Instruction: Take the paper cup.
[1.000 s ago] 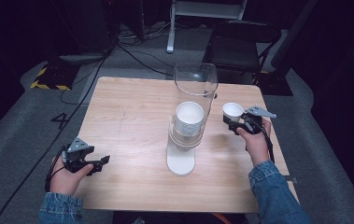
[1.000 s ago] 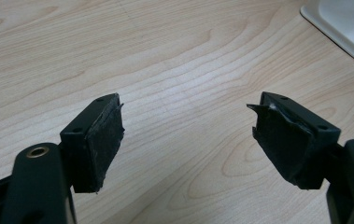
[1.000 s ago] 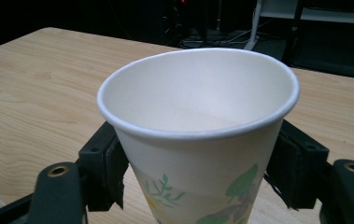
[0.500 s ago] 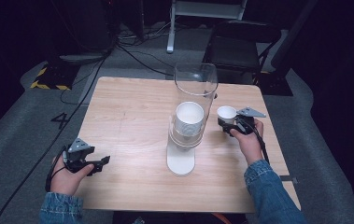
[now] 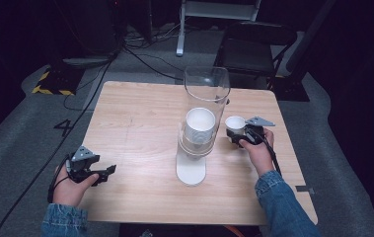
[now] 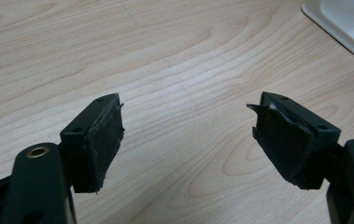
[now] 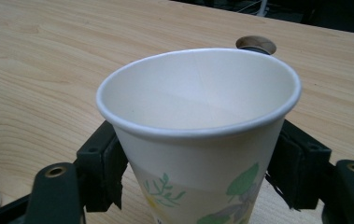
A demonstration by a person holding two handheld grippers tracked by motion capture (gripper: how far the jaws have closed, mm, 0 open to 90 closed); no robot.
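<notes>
A white paper cup with a leaf print stands upright between the jaws of my right gripper, which is shut on its sides. It is just right of a tall clear tube holding a stack of white cups on a white base. My left gripper rests at the table's front left, open, with nothing between its black pads over bare wood.
The light wooden table has free room on its left half. A corner of the white base shows at the top right of the left gripper view. A small round brown disc sits on the table behind the held cup. A chair and cables lie beyond the far edge.
My right gripper has carried the cup a little left, toward the tube, and slightly nearer the person. The left gripper has not moved.
</notes>
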